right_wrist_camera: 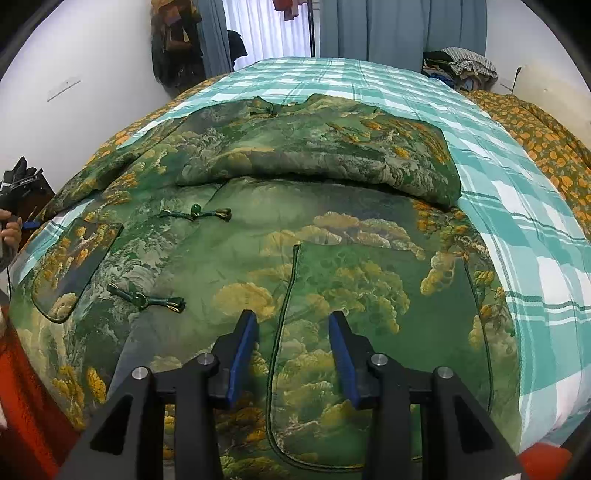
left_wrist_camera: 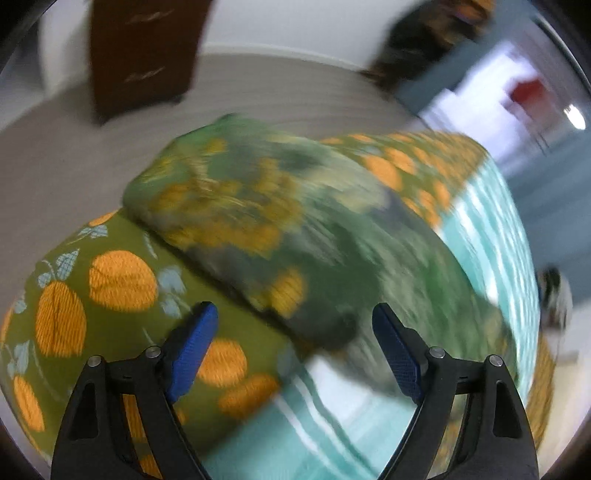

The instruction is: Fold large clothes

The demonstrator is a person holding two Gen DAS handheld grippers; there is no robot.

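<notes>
Risk of undoing the fold — a wide-spread left claw (left_wrist_camera: 293,345) swinging over the bed (right_wrist_camera: 491,155) could snag the jacket's (right_wrist_camera: 295,229) doubled top. Right claw (right_wrist_camera: 292,354) partly spread, pinching nothing, hovering over the hem. Padded green jacket with gold landscape print, knotted toggles (right_wrist_camera: 195,215), lying on the plaid sheet, upper part folded down.

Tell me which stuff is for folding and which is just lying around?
For the folding:
- green jacket, top part already folded down
- left gripper, open, nothing in it
- right gripper, open over the jacket
- checked sheet it lies on

Just lying about:
- orange-print cover
- brown drawers
- clothes pile
- curtains
</notes>
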